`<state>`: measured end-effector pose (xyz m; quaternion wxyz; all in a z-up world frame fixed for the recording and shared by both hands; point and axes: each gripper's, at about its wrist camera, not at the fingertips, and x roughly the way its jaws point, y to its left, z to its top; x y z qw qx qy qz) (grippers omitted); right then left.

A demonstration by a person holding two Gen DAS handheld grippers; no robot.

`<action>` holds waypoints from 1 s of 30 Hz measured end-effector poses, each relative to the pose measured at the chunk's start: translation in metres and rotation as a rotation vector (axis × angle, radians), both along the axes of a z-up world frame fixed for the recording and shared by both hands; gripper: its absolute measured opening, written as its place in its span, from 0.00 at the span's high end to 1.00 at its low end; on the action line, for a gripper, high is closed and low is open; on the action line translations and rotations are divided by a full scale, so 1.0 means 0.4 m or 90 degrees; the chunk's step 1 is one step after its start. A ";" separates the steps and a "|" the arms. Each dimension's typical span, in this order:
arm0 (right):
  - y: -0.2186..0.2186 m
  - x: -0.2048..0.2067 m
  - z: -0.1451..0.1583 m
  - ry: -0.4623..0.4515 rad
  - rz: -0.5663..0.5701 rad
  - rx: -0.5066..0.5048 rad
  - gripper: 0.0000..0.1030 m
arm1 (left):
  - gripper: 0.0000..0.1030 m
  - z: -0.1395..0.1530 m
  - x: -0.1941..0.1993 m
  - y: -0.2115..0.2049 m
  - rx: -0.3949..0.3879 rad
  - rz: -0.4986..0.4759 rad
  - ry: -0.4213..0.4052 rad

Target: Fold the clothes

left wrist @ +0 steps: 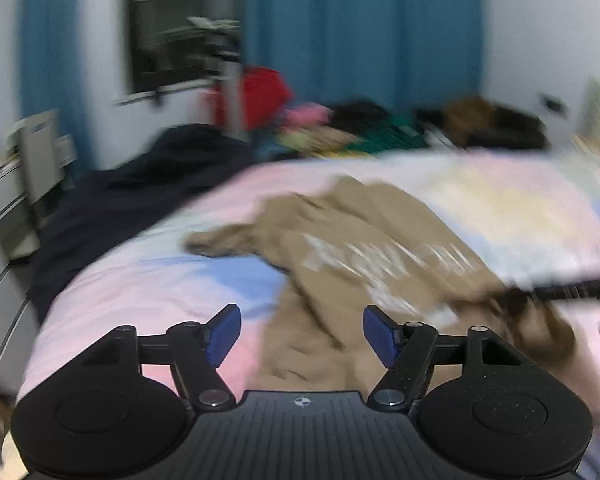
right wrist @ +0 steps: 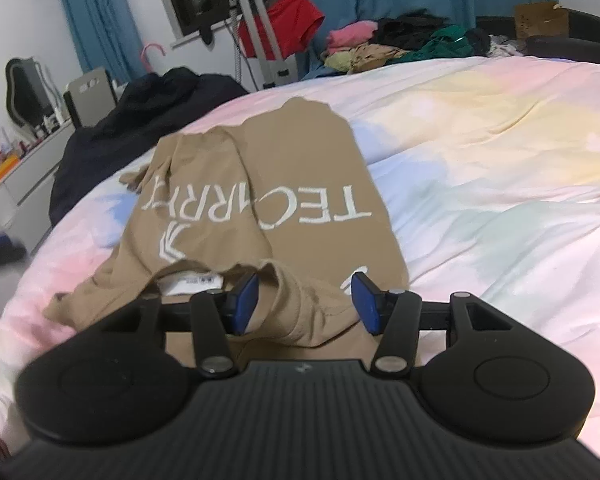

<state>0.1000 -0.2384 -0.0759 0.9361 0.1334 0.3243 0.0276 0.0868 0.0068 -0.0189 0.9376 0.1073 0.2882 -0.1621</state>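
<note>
A tan T-shirt point(right wrist: 300, 160) with white lettering lies partly folded on the pastel bed cover point(right wrist: 500, 160), collar end and white neck label point(right wrist: 190, 284) nearest me. My right gripper point(right wrist: 305, 304) stands open over the collar end. A raised fold of tan cloth sits between its blue pads, and they do not squeeze it. In the blurred left wrist view the same T-shirt point(left wrist: 360, 240) spreads ahead and to the right. My left gripper point(left wrist: 302, 334) is wide open above the shirt's near edge, with nothing held.
A dark garment point(right wrist: 140, 120) drapes over the bed's far left edge. Heaped clothes point(right wrist: 380, 44) lie along the far side, beside a red garment point(right wrist: 288, 20) on a stand. A cluttered dresser point(right wrist: 20, 176) stands left of the bed. Bare bed cover point(left wrist: 140, 288) lies on both sides of the shirt.
</note>
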 end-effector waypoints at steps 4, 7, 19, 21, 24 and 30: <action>-0.015 -0.002 0.002 -0.005 -0.024 0.011 0.48 | 0.25 -0.048 -0.030 -0.089 0.049 -0.082 0.013; -0.021 -0.002 0.000 -0.004 -0.034 0.017 0.48 | 0.25 -0.109 -0.033 -0.145 0.155 -0.079 -0.004; -0.010 -0.003 -0.006 -0.001 -0.032 0.002 0.48 | 0.22 -0.143 -0.105 -0.177 0.409 0.019 -0.208; -0.007 -0.007 -0.002 -0.005 -0.030 0.002 0.48 | 0.22 -0.104 -0.106 -0.164 0.370 0.059 -0.230; 0.006 -0.012 0.004 -0.008 -0.018 0.003 0.48 | 0.22 -0.060 -0.113 -0.147 0.324 0.106 -0.258; 0.065 -0.008 -0.004 -0.007 0.024 -0.065 0.48 | 0.22 -0.009 -0.129 -0.135 0.293 0.132 -0.281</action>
